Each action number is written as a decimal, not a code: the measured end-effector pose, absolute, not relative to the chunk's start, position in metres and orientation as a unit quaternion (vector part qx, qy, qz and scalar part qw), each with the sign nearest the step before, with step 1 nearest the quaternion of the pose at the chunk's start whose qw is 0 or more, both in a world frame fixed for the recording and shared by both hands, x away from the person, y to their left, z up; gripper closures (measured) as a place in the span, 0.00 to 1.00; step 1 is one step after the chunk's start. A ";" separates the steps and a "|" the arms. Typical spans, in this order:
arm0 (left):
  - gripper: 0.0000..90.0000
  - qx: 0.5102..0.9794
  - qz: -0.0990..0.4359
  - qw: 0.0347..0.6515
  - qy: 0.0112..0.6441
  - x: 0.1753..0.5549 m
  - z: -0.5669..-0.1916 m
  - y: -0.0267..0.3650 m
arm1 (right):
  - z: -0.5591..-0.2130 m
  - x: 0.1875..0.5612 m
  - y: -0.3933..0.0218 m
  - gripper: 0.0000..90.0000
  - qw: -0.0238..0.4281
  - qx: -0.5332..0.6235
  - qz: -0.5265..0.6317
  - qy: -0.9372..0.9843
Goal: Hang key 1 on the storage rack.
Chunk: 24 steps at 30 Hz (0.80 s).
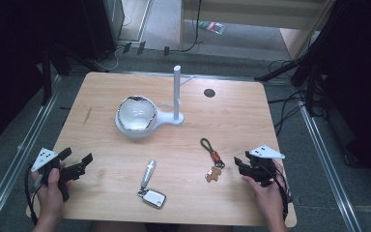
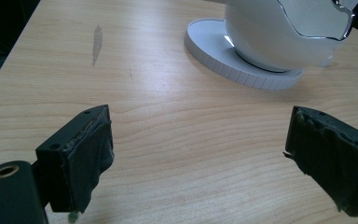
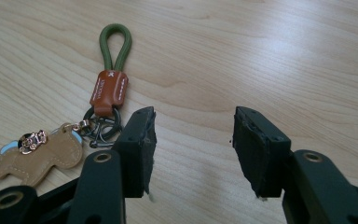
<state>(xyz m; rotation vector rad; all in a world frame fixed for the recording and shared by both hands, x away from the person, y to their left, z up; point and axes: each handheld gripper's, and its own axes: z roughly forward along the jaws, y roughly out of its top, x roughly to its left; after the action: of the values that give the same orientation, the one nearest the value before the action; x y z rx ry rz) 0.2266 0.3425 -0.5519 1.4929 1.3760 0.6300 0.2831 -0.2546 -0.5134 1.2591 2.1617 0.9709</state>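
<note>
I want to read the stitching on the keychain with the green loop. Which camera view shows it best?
The right gripper view: the keychain lies close, with green loop, stitched brown tab, rings and tan leather charm all sharp. The high view gives it small, showing its place on the table beside the right tongs, not stitching.

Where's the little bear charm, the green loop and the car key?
Bear charm [image 3: 37,156]: right gripper view, on its tan leather body.
Green loop [image 3: 115,44]: right gripper view, on the cord's top bend.
Car key [image 1: 154,198]: high view, on the silver fob.

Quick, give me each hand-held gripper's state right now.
Left hand-held gripper: open, holding nothing.
Right hand-held gripper: open, holding nothing, beside the keychain.
</note>
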 end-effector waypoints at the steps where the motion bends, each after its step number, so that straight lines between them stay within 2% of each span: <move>1: 0.09 0.613 0.259 0.486 0.565 0.227 -0.552 0.343 | -0.512 0.284 -0.253 0.57 0.225 0.455 0.347 0.788; 5: 0.09 0.613 0.257 0.488 0.566 0.227 -0.552 0.343 | -0.505 0.290 -0.246 0.63 0.189 0.451 0.340 0.804; 8: 0.09 0.613 0.257 0.488 0.566 0.227 -0.552 0.343 | -0.500 0.296 -0.239 0.62 0.166 0.443 0.323 0.819; 15: 0.09 0.612 0.258 0.488 0.566 0.227 -0.552 0.343 | -0.494 0.305 -0.219 0.57 0.168 0.432 0.263 0.846; 19: 0.09 0.614 0.261 0.485 0.565 0.227 -0.552 0.343 | -0.491 0.312 -0.208 0.57 0.130 0.432 0.245 0.858; 24: 0.09 0.614 0.261 0.486 0.565 0.227 -0.552 0.343 | -0.490 0.323 -0.192 0.57 0.106 0.421 0.202 0.878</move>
<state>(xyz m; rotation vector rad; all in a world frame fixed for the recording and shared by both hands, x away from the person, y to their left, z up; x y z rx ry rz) 0.2269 0.3428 -0.5519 1.4930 1.3752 0.6352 0.3229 -0.1917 -0.4896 1.2401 2.5863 0.5962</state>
